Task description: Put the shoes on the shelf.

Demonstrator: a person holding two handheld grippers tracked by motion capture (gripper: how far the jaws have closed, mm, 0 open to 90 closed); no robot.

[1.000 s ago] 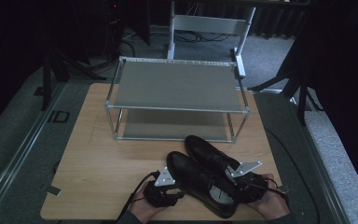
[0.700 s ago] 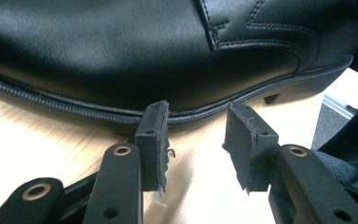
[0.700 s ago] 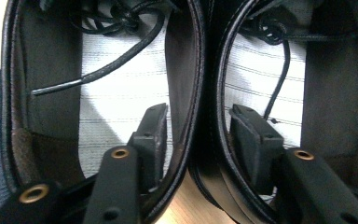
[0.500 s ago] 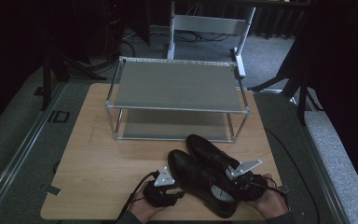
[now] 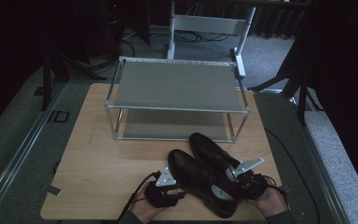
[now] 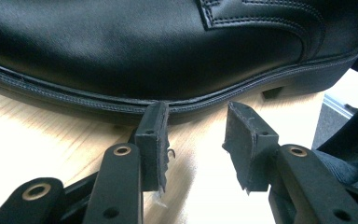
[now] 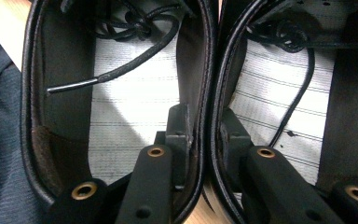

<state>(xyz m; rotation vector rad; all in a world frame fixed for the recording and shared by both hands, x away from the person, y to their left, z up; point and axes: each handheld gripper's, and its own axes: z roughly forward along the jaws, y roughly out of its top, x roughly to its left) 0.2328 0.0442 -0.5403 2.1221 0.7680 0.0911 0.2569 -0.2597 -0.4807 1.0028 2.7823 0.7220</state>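
right gripper (image 7: pixel 204 135) pinching shoes' (image 7: pixel 209 70) walls (laces inside)

High view looking down across table (image 5: pixel 98 186); both gripper views pressed close on same black shoes (image 5: pixel 205 179).

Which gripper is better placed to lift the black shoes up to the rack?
Right. The right gripper has just closed on the touching inner walls of both black shoes, one pad inside each. The left gripper is open beside one sole, holding nothing. The rack stands just beyond.
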